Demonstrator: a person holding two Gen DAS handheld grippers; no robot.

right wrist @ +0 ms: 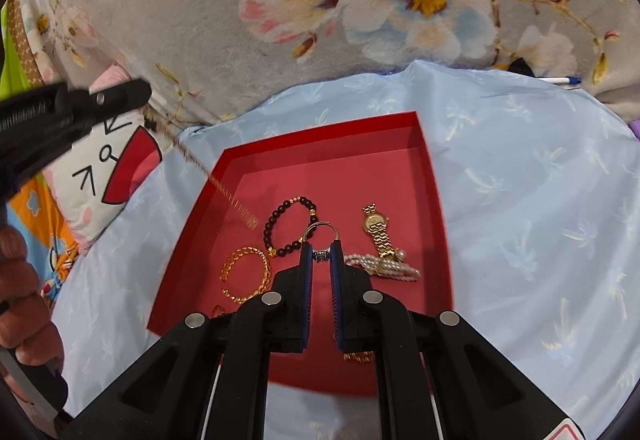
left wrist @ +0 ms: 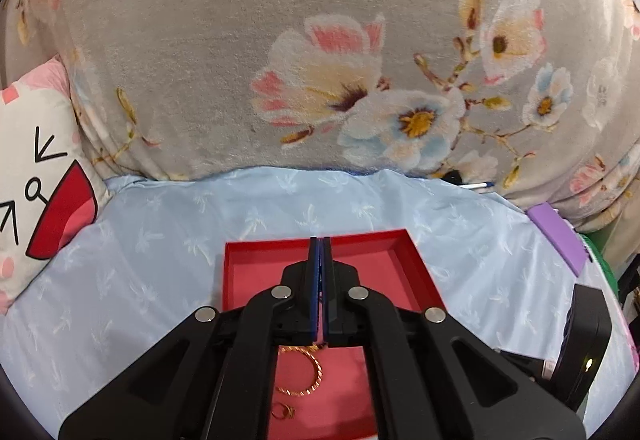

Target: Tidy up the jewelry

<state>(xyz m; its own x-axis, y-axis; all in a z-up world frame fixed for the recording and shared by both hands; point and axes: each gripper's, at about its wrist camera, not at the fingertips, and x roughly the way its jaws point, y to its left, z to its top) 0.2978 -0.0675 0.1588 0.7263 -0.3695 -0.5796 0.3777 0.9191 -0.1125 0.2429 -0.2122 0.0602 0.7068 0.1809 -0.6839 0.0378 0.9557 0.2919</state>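
Note:
A red tray (right wrist: 432,200) lies on the blue sheet. In the right wrist view it holds a dark bead bracelet (right wrist: 280,224), a gold bangle (right wrist: 246,274), a gold watch (right wrist: 378,230) and a pearl strand (right wrist: 384,266). My right gripper (right wrist: 321,246) is shut on a silver ring (right wrist: 320,236) above the tray. My left gripper (right wrist: 140,96) is raised at the left, shut on a gold chain (right wrist: 208,172) that hangs down to the tray. In the left wrist view the left gripper (left wrist: 320,240) is shut above the tray (left wrist: 416,264), with the bangle (left wrist: 308,372) and a small ring (left wrist: 284,412) below.
A grey floral blanket (left wrist: 280,40) rises behind the tray. A cartoon pillow (left wrist: 32,168) lies at the left. A purple block (left wrist: 560,240) and a pen (left wrist: 478,185) lie at the right. A black device (left wrist: 580,340) sits near the right edge.

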